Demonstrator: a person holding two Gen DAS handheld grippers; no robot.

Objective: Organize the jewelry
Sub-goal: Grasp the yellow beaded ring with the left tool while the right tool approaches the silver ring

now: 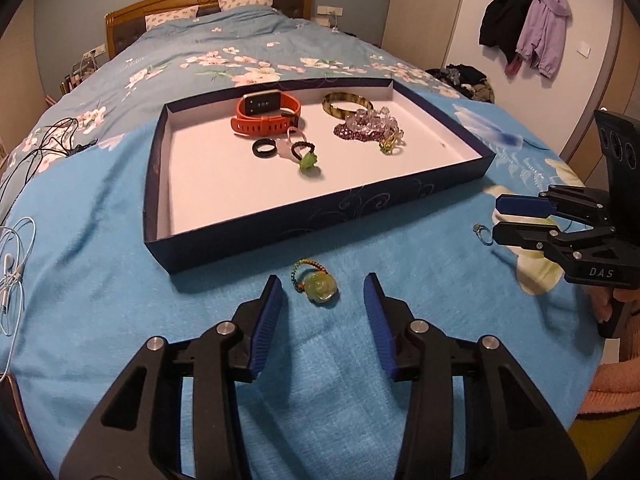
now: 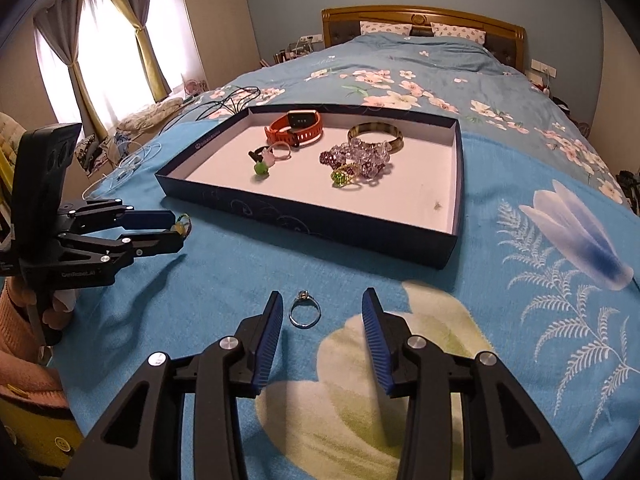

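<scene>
A green carved pendant on a braided cord lies on the blue blanket just before the tray. My left gripper is open with its blue pads either side of the pendant, not touching it. The same gripper shows at the left of the right wrist view. A thin silver ring with a small stone lies between the tips of my right gripper, nearer the left pad; that gripper is open too. A dark blue tray with a white floor holds an orange watch, a striped bangle, bead bracelets and small rings.
White earphone cable and black cables lie on the bed's left side. Coats hang on the far wall. A hand in an orange sleeve holds the right gripper. The blanket's edge falls away close behind both grippers.
</scene>
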